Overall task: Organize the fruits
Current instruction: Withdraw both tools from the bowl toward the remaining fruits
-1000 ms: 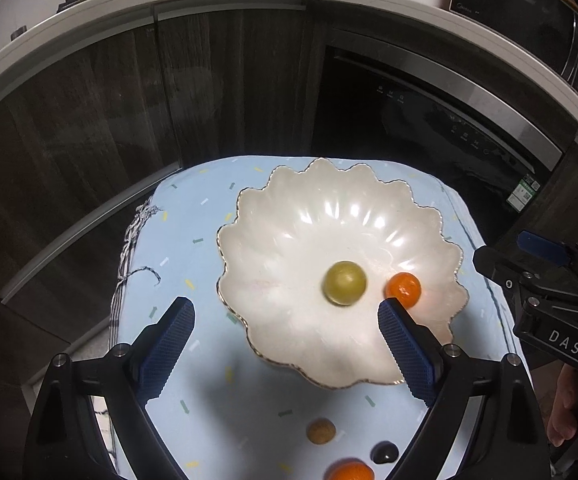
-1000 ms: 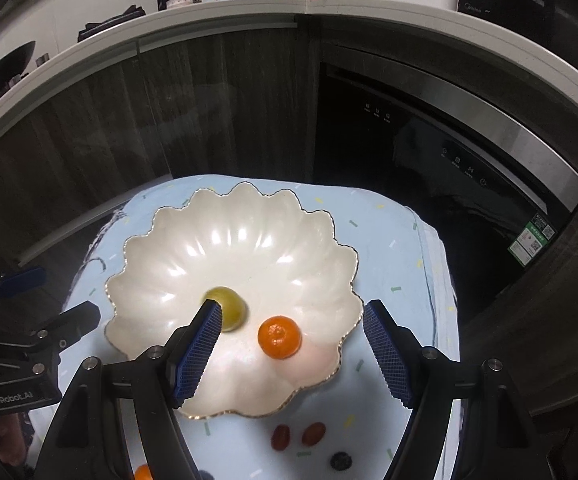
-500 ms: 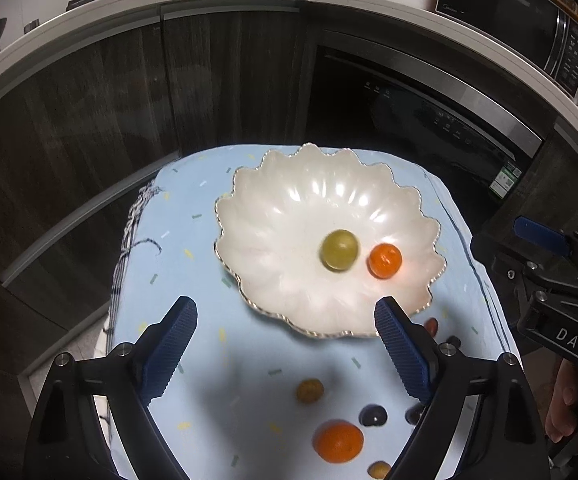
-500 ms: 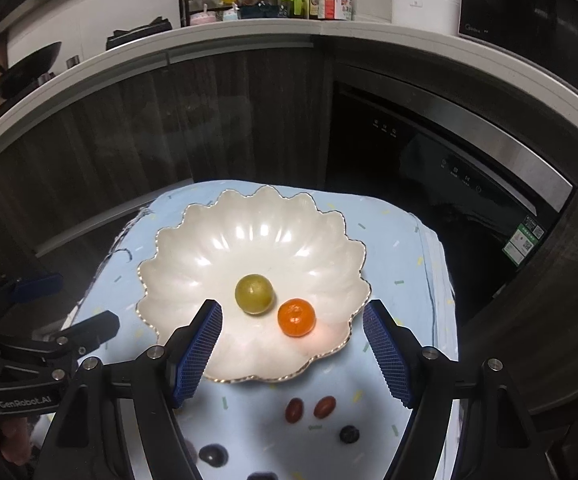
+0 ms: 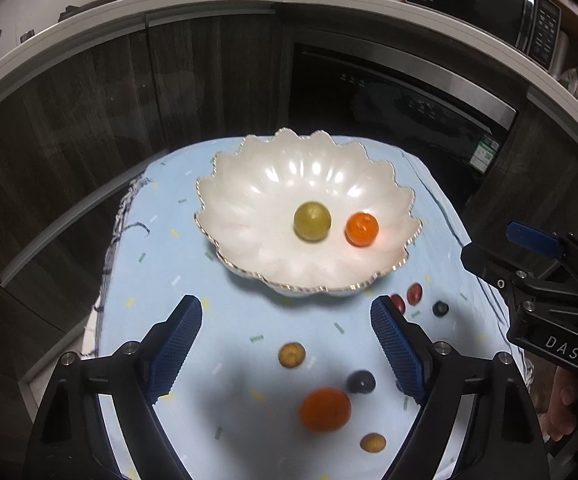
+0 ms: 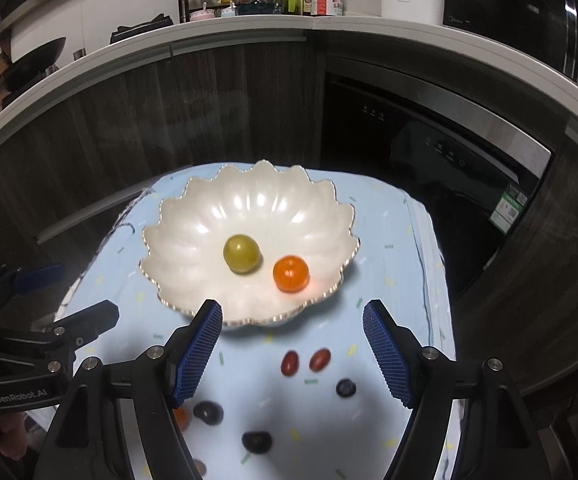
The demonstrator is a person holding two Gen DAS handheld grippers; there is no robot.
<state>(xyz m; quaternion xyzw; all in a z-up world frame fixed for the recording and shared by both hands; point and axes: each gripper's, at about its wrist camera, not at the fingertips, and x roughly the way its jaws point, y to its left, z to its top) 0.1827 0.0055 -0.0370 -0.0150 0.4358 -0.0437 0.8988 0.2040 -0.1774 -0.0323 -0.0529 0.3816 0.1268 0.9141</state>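
Left hand-held gripper (image 5: 285,344) closing, tangerine (image 5: 324,409) below

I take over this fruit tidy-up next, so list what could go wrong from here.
1. The loose fruit is small and round: the blueberry and two red grapes could roll off the blue cloth if nudged.
2. The left gripper is closing over a cluster; it may bump the mandarin or dark grape beside the brown fruit.
3. The grippers work close together and could collide.
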